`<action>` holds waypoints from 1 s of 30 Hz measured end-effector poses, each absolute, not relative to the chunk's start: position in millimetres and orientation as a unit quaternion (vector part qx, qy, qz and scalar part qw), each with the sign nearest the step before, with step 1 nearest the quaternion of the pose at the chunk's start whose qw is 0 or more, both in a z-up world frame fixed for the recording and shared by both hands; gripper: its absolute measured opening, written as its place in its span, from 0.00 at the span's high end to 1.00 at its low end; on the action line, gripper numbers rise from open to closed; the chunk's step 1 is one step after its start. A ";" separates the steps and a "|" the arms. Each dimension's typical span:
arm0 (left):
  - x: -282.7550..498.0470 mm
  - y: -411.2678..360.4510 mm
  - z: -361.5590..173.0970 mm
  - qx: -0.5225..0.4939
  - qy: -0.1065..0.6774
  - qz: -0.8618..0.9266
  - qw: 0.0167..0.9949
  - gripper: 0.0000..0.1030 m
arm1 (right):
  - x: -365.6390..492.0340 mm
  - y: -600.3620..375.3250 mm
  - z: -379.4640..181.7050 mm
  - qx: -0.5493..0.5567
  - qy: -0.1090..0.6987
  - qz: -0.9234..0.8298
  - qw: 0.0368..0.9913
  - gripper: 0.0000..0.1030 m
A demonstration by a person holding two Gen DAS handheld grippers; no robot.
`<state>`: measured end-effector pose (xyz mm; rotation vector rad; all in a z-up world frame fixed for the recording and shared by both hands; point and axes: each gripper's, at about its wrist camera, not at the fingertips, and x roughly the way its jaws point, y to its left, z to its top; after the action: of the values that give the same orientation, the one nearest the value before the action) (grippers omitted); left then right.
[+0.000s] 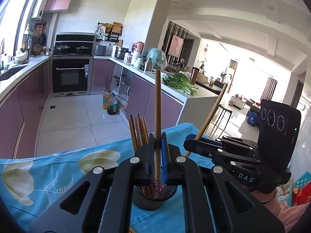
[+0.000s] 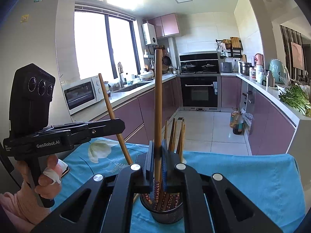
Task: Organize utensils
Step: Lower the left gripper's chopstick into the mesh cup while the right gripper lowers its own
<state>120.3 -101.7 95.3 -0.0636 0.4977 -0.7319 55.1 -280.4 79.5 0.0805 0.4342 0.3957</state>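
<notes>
The left gripper (image 1: 157,151) is clamped narrow on one long brown wooden chopstick (image 1: 157,104), held nearly upright with its patterned lower end inside the dark round mesh utensil cup (image 1: 147,200). The right gripper (image 2: 157,153) pinches a second brown chopstick (image 2: 158,97) the same way over that cup. Several more chopsticks (image 1: 138,130) stand in the cup, which sits on a blue flower-printed tablecloth (image 1: 48,174).
</notes>
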 end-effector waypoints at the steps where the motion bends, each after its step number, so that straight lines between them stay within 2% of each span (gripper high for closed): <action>1: 121.6 -103.1 94.1 -0.029 0.243 -0.353 0.903 0.93 | 55.8 -280.0 78.3 0.039 0.215 0.194 0.956 0.94; 30: 130.7 -127.9 63.5 0.013 0.275 -0.332 0.902 0.93 | 66.3 -274.2 57.1 0.034 0.252 0.189 0.948 0.94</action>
<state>130.7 -127.9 63.5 0.0270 0.5688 -0.6856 66.3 -274.2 57.1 0.0694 0.5135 0.3847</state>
